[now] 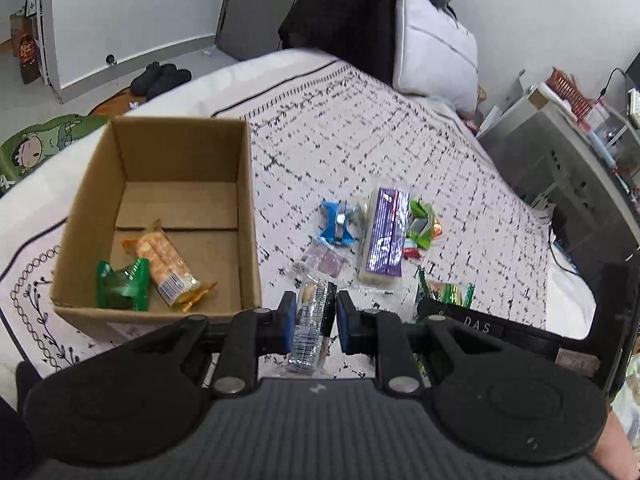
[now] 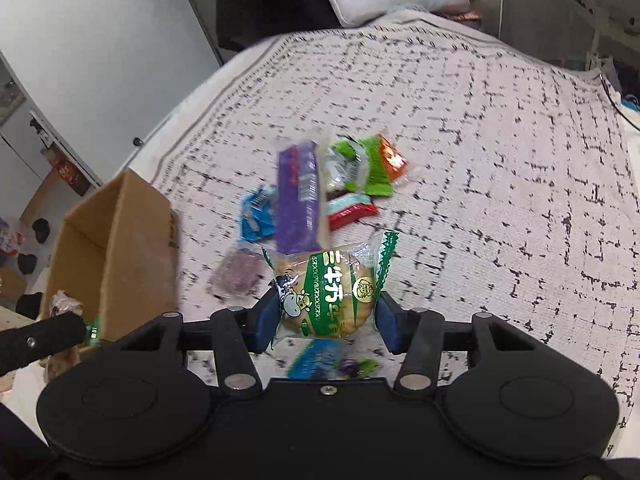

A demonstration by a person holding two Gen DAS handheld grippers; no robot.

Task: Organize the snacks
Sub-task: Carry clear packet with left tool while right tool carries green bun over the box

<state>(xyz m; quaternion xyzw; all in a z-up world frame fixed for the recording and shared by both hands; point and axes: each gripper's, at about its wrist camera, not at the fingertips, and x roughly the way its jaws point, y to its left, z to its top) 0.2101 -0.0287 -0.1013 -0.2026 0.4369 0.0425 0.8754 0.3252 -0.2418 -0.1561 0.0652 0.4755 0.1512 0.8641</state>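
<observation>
My left gripper (image 1: pixel 313 322) is shut on a slim clear-wrapped snack bar (image 1: pixel 314 320), held above the bed just right of the open cardboard box (image 1: pixel 176 152). Inside the box lie an orange cracker pack (image 1: pixel 166 268) and a green packet (image 1: pixel 120 290). My right gripper (image 2: pixel 326 314) is shut on a round green-labelled biscuit pack (image 2: pixel 328 292), lifted above the bedspread. Beyond it lies the snack pile: a long purple pack (image 2: pixel 298 200), a blue packet (image 2: pixel 256 216), a green packet (image 2: pixel 360 164) and a red packet (image 2: pixel 352 208). The box (image 2: pixel 120 248) stands left in the right wrist view.
The patterned bedspread (image 1: pixel 360 128) stretches to a white pillow (image 1: pixel 436 48) at the head. A grey shelf unit (image 1: pixel 568 148) with clutter stands right of the bed. Black slippers (image 1: pixel 160 78) and a green mat (image 1: pixel 44 148) lie on the floor to the left.
</observation>
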